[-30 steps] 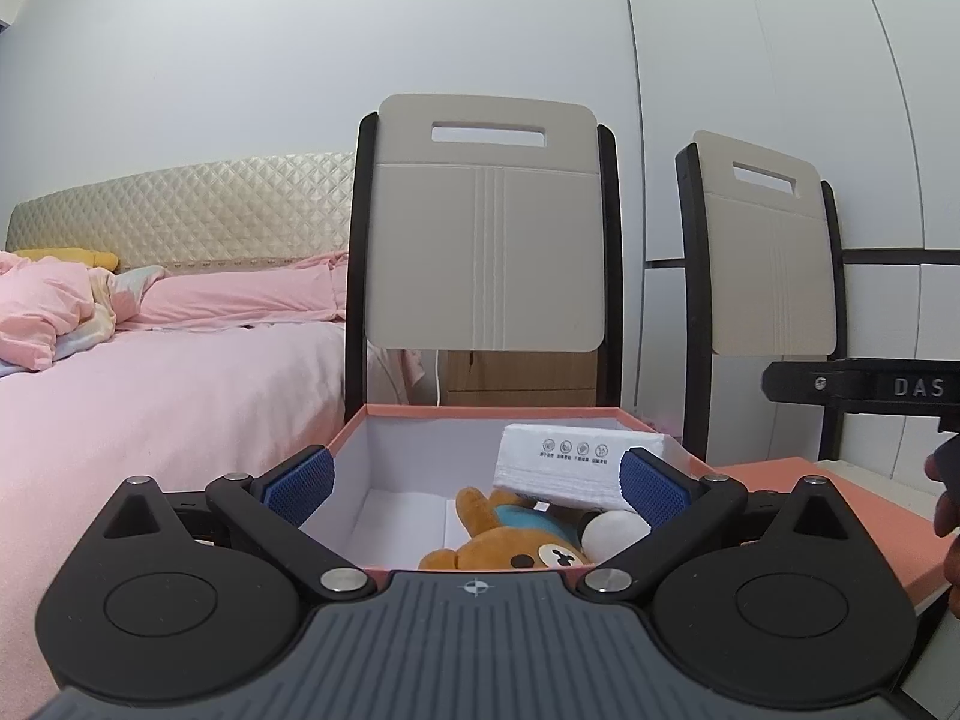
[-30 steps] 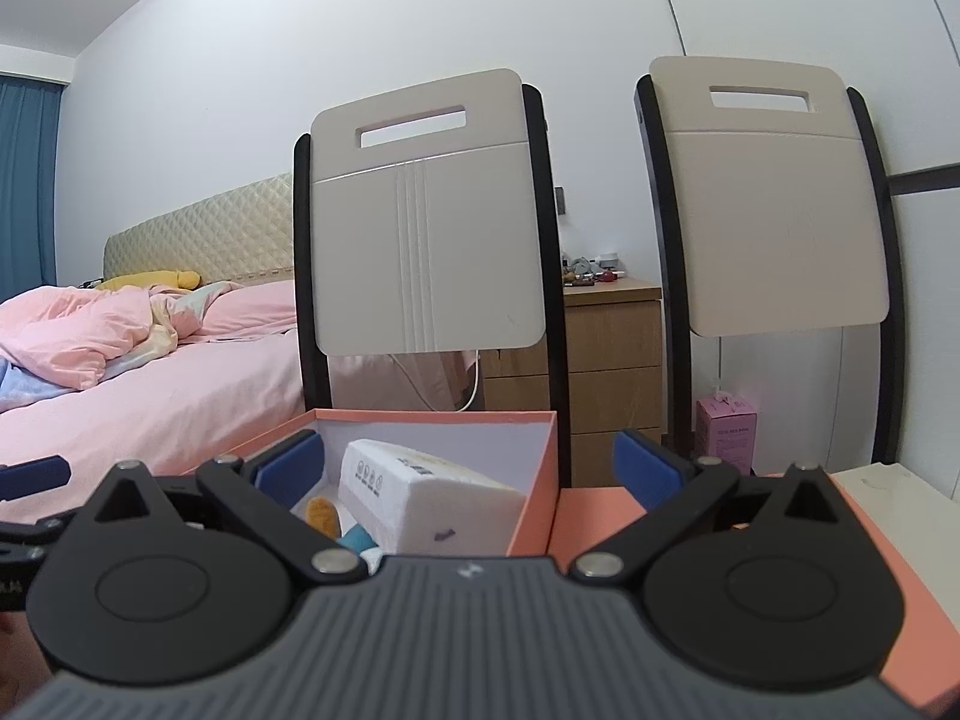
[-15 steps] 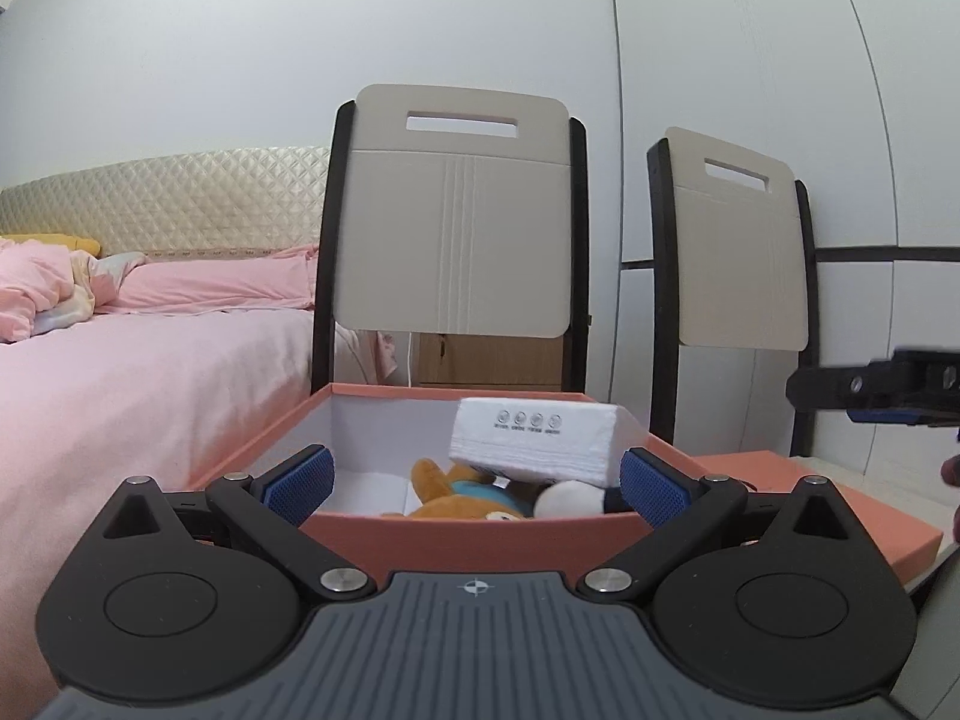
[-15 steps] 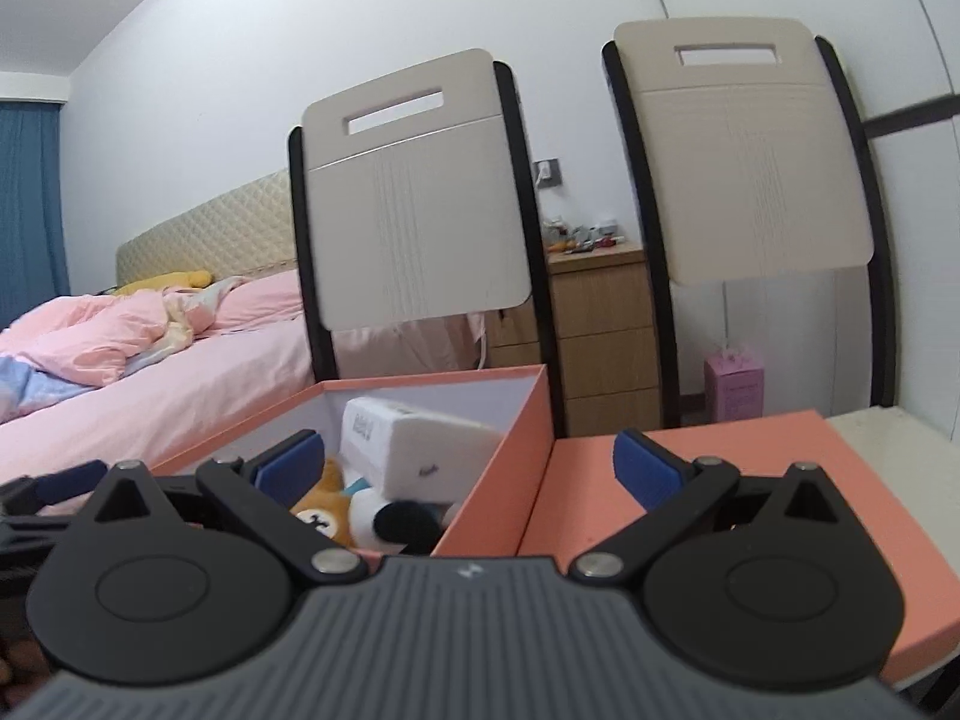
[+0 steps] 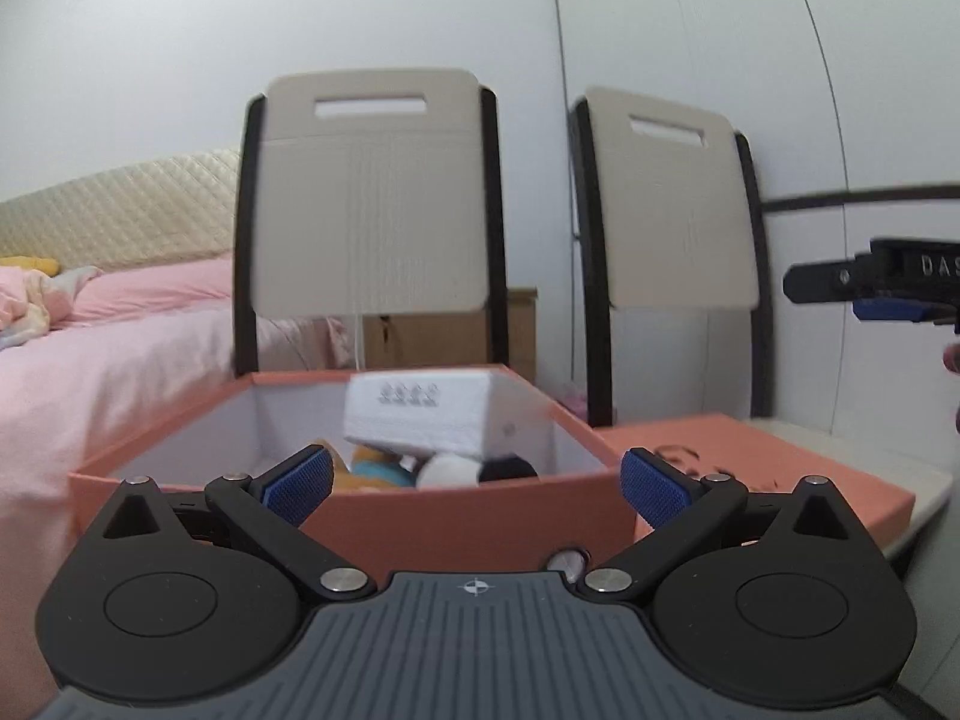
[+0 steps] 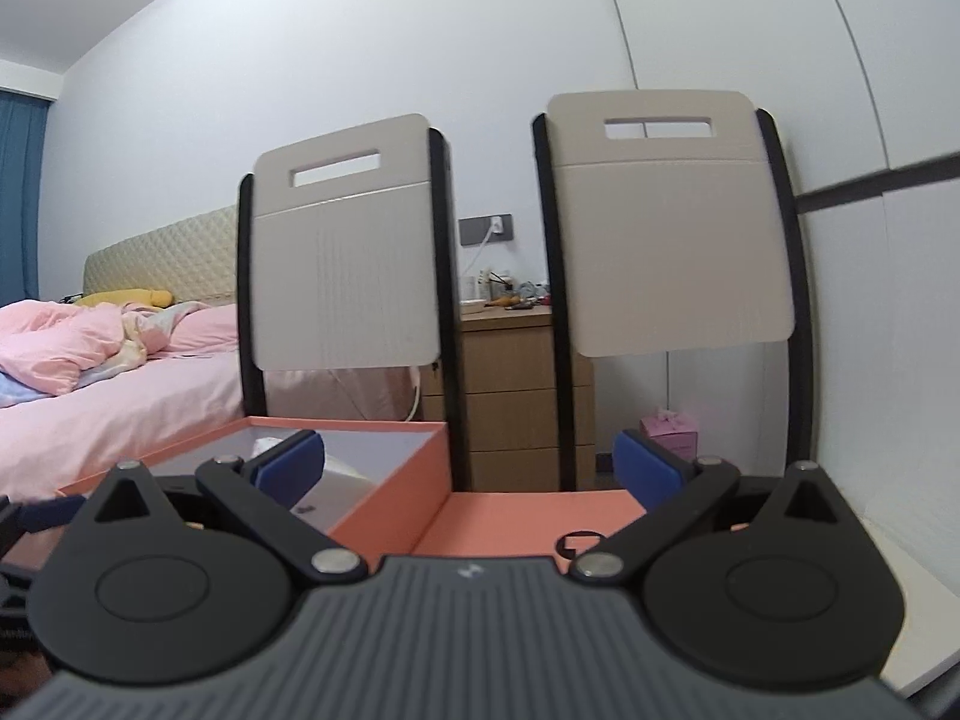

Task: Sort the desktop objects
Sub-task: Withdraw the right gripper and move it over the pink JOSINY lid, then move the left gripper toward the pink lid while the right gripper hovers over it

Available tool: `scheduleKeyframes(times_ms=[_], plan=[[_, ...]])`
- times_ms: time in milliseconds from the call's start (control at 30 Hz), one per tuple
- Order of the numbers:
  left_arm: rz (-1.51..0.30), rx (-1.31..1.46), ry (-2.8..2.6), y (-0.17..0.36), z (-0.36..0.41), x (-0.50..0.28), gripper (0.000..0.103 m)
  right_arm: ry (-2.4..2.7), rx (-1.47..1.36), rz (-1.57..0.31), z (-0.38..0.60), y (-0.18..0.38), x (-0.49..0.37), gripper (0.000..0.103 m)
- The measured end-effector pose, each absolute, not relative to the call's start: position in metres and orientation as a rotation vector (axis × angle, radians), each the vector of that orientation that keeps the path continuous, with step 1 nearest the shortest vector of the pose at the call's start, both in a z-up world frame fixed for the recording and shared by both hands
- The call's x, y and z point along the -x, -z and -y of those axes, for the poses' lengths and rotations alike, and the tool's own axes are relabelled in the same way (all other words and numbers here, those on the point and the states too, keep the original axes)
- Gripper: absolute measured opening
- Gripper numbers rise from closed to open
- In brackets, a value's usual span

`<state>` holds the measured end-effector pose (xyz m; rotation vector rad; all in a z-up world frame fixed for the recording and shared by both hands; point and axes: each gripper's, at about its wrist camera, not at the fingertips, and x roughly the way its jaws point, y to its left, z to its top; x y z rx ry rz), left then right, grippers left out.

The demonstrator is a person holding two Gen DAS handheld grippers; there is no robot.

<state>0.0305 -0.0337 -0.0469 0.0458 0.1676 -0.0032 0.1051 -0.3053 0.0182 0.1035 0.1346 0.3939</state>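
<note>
An open orange box (image 5: 420, 516) stands in front of my left gripper (image 5: 477, 483), whose jaws are wide open and empty just before the box's near wall. Inside lie a white tissue pack (image 5: 429, 414), a plush bear (image 5: 375, 468) and a white and black round thing (image 5: 474, 471). The box's orange lid (image 5: 756, 468) lies flat to its right. My right gripper (image 6: 471, 462) is open and empty, held near the seam between the box (image 6: 396, 504) and the lid (image 6: 528, 522). The right gripper (image 5: 870, 288) also shows at the far right edge.
Two beige chairs (image 5: 372, 204) (image 5: 672, 210) stand behind the white table (image 6: 918, 600). A bed with pink bedding (image 6: 108, 384) is at the left. A wooden nightstand (image 6: 510, 396) and a small pink box (image 6: 672, 429) sit beyond the chairs.
Both grippers have drawn back and dropped lower, so the box's near wall now hides more of its contents. Both stay open and empty.
</note>
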Motion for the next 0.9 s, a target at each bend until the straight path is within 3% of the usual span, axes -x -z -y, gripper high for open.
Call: scheduleKeyframes(times_ms=[433, 900], plan=[[-0.149, -0.024, 0.025, 0.049, 0.041, -0.032, 0.103, -0.367, -0.109, -0.194, 0.34, 0.0, -0.102, 0.103], [-0.094, 0.008, 0.067, 0.025, 0.047, -0.019, 0.103, -0.323, -0.126, -0.133, 0.365, -0.01, -0.073, 0.103]])
